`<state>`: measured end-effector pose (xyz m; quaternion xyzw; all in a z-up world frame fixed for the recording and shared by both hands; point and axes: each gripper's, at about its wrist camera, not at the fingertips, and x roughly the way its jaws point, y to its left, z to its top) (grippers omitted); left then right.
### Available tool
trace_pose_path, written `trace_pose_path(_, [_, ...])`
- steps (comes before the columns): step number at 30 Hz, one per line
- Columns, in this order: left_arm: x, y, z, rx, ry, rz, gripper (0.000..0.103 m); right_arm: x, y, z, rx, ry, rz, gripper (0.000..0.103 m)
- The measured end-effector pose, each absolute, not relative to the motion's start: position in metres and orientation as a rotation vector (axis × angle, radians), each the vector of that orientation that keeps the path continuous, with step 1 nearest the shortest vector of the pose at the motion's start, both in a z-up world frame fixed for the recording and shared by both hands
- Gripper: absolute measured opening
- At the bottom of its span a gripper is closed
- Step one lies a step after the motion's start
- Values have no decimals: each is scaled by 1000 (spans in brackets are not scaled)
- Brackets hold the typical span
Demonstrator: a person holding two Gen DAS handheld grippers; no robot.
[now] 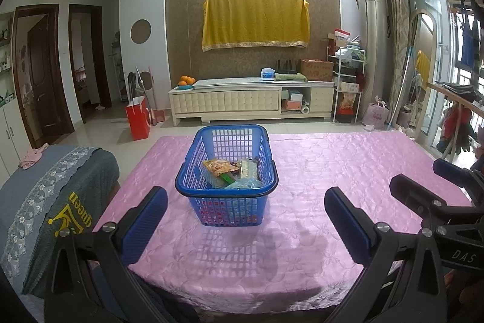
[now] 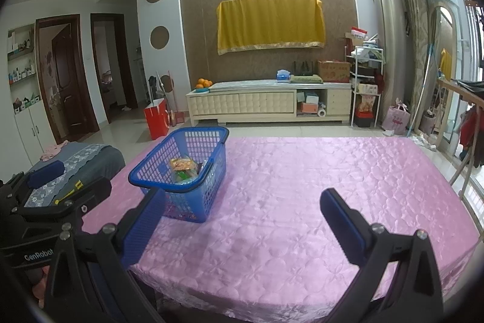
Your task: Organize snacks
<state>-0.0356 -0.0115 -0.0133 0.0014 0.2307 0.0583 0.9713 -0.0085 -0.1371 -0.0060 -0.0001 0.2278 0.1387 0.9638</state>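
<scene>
A blue plastic basket (image 1: 193, 171) stands on the pink tablecloth (image 1: 332, 171) and holds several snack packets (image 1: 220, 167), one orange and one green among them. My left gripper (image 1: 246, 205) is open and empty, a little in front of the basket. In the right wrist view the basket (image 2: 151, 168) stands to the left with the snack packets (image 2: 181, 167) inside. My right gripper (image 2: 242, 208) is open and empty over the tablecloth (image 2: 302, 186), to the right of the basket. The right gripper also shows at the right edge of the left wrist view (image 1: 423, 180).
A grey covered seat (image 1: 45, 186) stands at the table's left side. Beyond the table's far edge are a red paper bag (image 1: 137, 120), a white TV cabinet (image 1: 251, 102) with oranges (image 1: 186, 80), and a shelf rack (image 1: 348, 80).
</scene>
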Motion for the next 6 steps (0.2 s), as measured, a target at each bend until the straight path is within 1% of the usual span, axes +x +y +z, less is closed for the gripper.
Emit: trace_pose_path(6, [-37,-12,-14,2,467,118,103,-8,-137,-6,0,461,281,103])
